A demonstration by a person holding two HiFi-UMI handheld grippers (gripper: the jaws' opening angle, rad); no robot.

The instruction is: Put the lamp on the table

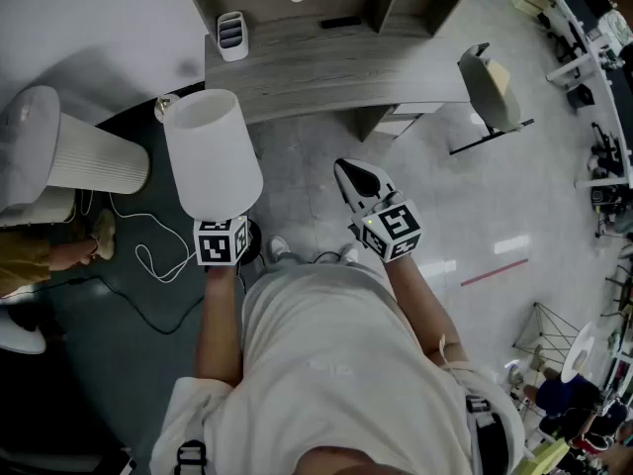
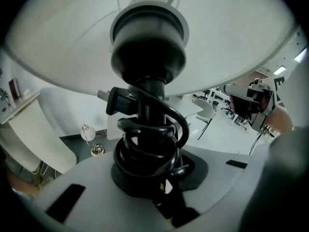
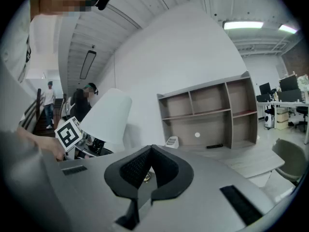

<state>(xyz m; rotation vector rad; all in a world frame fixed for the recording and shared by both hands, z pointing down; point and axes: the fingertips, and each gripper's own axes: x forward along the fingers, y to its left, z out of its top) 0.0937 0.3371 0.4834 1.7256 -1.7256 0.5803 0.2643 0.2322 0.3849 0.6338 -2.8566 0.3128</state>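
While pinching the lamp (image 1: pixel 211 151) by its stem in the left gripper (image 2: pixel 149 185), with the right gripper (image 3: pixel 150 158) pressed together on nothing, keep it upright and lower gently onto the table (image 1: pixel 326 67).

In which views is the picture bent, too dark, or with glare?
Head view: fisheye bends the table edge; light is dim and even. Left gripper view: the lamp is very near, its dark stem loses detail under the pale shade. Right gripper view: a ceiling light is blown out; corners are black.

No legible text, label, brand or number in any view
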